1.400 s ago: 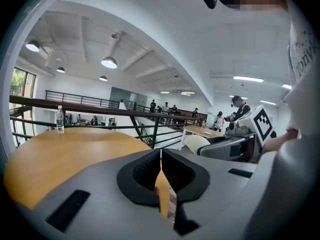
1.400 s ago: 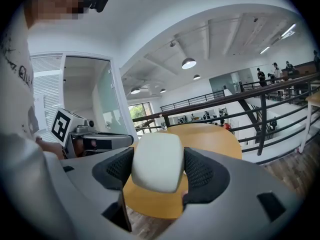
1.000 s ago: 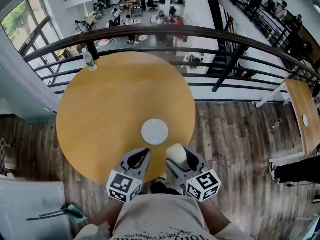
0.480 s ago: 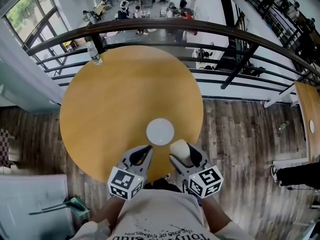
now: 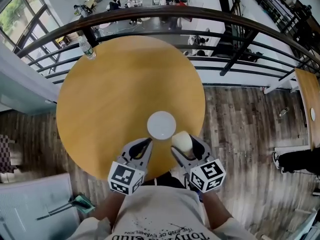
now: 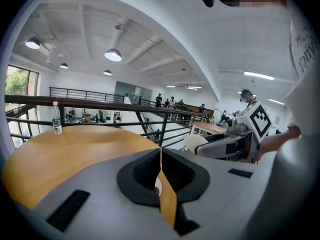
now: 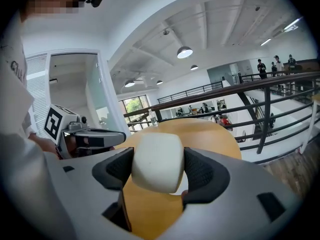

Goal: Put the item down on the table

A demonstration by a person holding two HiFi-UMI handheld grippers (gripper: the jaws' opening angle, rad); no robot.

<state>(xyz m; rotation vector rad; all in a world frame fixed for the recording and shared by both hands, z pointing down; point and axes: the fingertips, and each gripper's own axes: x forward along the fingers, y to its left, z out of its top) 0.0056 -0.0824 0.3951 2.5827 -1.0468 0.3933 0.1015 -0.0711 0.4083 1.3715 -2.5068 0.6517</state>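
A cream, rounded soft item (image 7: 156,162) is squeezed between the black pads of my right gripper (image 7: 158,170). In the head view that gripper (image 5: 184,140) holds the item (image 5: 181,144) just above the near edge of the round wooden table (image 5: 105,94), close behind a white disc (image 5: 161,125). My left gripper (image 5: 143,145) hovers beside it to the left. In the left gripper view it (image 6: 160,160) is shut, its pads meeting with nothing between them.
A water bottle (image 5: 86,47) stands at the table's far left rim, by a dark railing (image 5: 210,19) over a lower floor. Wooden plank flooring (image 5: 240,129) lies to the right, with another table (image 5: 309,106) at the far right.
The head view has shifted a little. Both grippers have edged slightly forward toward the white disc. The right one still holds the cream item, and the left one stays shut.
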